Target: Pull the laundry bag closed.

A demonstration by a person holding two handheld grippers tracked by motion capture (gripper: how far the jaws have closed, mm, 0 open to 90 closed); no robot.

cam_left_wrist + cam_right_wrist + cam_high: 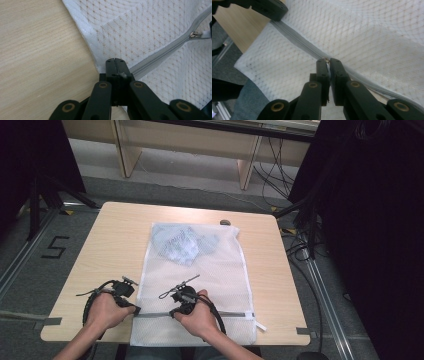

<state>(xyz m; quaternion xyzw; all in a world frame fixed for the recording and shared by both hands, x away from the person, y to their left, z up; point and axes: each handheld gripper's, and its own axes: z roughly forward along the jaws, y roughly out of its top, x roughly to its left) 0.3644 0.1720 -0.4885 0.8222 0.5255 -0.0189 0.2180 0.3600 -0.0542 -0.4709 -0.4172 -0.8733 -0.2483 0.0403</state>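
Observation:
A white mesh laundry bag (220, 270) lies flat on the wooden table (110, 245), with a pale blue garment (182, 245) inside its far end. A grey zipper (235, 314) runs across the near end. My left gripper (136, 310) (115, 60) is shut on the bag's left edge (100, 66), where the zipper (160, 53) begins. My right gripper (173, 312) (327, 60) sits a little to the right of it, shut on the zipper pull (194, 35). A thin white tab shows between its jaws.
A small dark object (225, 222) lies at the bag's far right corner. The bag's near end hangs over the table's front edge. Black stands and cables (300, 245) crowd the floor to the right, and wooden furniture legs (127, 155) stand behind the table.

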